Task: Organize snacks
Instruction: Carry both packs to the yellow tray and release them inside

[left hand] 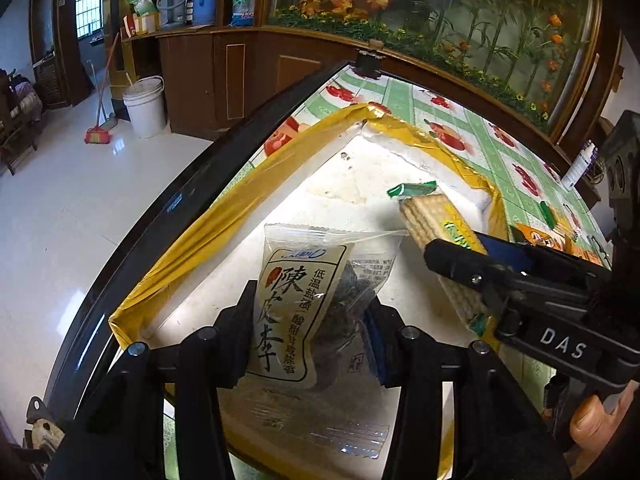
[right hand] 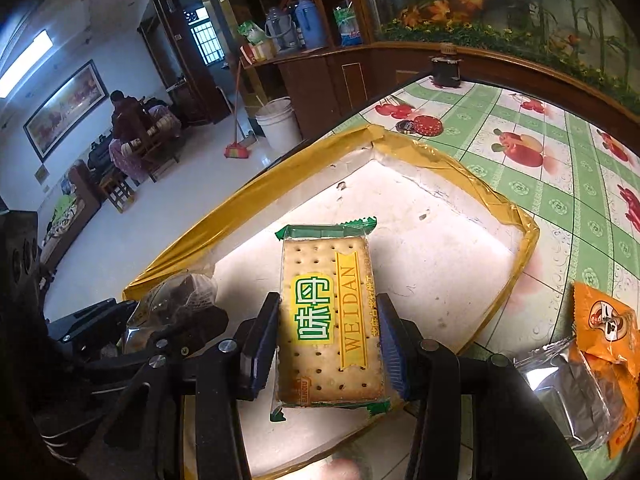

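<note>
My left gripper (left hand: 310, 336) is shut on a clear bag of dried plums (left hand: 316, 300) with a cream Chinese label, held over the white foam box (left hand: 360, 168) with yellow-taped rims. My right gripper (right hand: 326, 340) is shut on a Weidan cracker pack (right hand: 326, 316) with green ends, also held over the box (right hand: 440, 240). The right gripper (left hand: 472, 256) and crackers (left hand: 432, 216) show at the right of the left wrist view. The left gripper and plum bag (right hand: 180, 296) show at the left of the right wrist view.
The box sits on a green fruit-print tablecloth (right hand: 560, 152). An orange snack pack (right hand: 604, 324) and a silver-clear pack (right hand: 572, 396) lie to its right. A red tin lid (right hand: 427, 125) lies beyond the box. A white bucket (left hand: 145, 106) and broom stand on the floor.
</note>
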`<state>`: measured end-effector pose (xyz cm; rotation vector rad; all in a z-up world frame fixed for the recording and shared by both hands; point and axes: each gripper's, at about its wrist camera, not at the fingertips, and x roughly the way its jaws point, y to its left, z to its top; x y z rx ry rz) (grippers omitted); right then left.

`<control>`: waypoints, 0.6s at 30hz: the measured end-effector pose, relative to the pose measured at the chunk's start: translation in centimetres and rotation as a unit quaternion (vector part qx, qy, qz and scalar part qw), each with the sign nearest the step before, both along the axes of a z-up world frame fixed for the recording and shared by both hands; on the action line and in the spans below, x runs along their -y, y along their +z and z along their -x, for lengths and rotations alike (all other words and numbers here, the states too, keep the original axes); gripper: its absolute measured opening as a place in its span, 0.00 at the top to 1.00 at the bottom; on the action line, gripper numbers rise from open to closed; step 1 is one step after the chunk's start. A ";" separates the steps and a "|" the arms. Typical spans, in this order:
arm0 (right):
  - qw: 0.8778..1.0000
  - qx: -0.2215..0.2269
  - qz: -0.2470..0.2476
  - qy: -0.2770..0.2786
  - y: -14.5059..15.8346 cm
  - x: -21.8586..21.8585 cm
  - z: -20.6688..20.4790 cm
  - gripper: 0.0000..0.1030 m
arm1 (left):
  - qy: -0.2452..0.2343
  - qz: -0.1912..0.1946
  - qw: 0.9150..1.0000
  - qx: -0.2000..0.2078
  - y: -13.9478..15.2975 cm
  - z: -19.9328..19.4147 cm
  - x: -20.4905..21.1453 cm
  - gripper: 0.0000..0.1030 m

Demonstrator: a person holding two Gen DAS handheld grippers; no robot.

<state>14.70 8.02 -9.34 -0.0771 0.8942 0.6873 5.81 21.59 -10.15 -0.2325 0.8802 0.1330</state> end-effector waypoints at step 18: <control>0.995 0.060 -0.051 -0.062 4.7 8.3 3.1 0.27 | -0.005 -0.038 0.999 0.035 3.6 1.3 2.3 0.20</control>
